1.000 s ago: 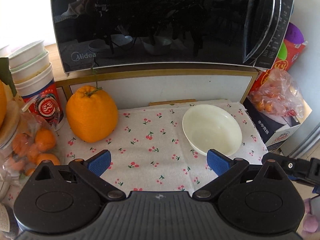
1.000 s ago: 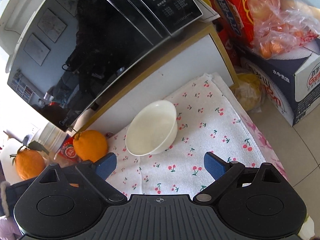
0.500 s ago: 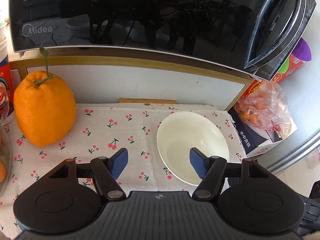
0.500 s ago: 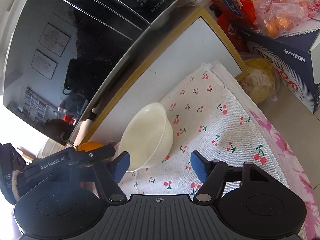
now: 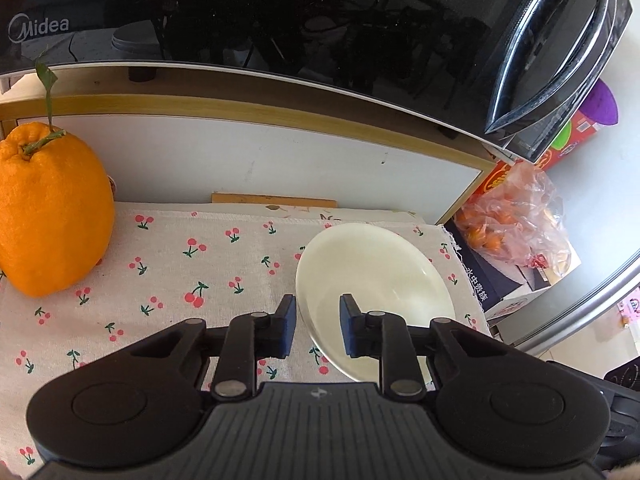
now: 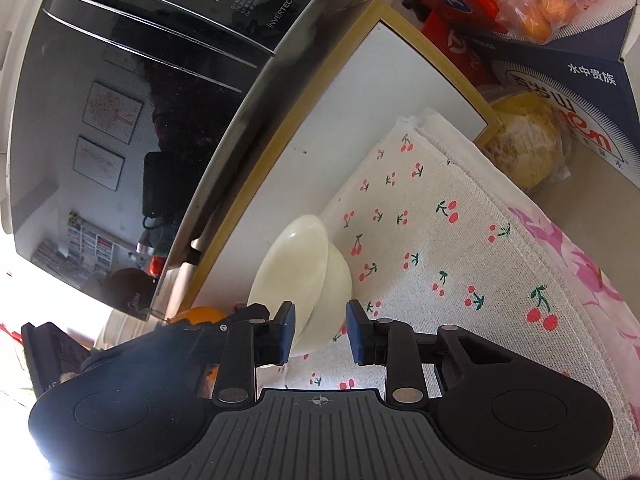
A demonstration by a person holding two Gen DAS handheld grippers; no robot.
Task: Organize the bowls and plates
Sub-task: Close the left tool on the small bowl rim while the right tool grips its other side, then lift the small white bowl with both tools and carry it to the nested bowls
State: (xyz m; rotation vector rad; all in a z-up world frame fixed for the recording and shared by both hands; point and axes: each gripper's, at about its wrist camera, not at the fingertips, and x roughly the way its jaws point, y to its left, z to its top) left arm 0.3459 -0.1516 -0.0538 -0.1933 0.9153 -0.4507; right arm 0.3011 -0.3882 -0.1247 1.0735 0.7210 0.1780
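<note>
Bowl (image 5: pixel 376 276), cream, sits on the cherry-print cloth (image 5: pixel 192 264) below the microwave (image 5: pixel 280 20), big orange fruit (image 5: pixel 52 216) far left. Your left gripper (image 5: pixel 318 320) has just been closing; its blue pads straddle the bowl's near-left rim with gaps showing, no firm pinch. Your right gripper (image 6: pixel 320 328) has also been closing, straddling the bowl's (image 6: pixel 308 272) near rim, gaps each side.
</note>
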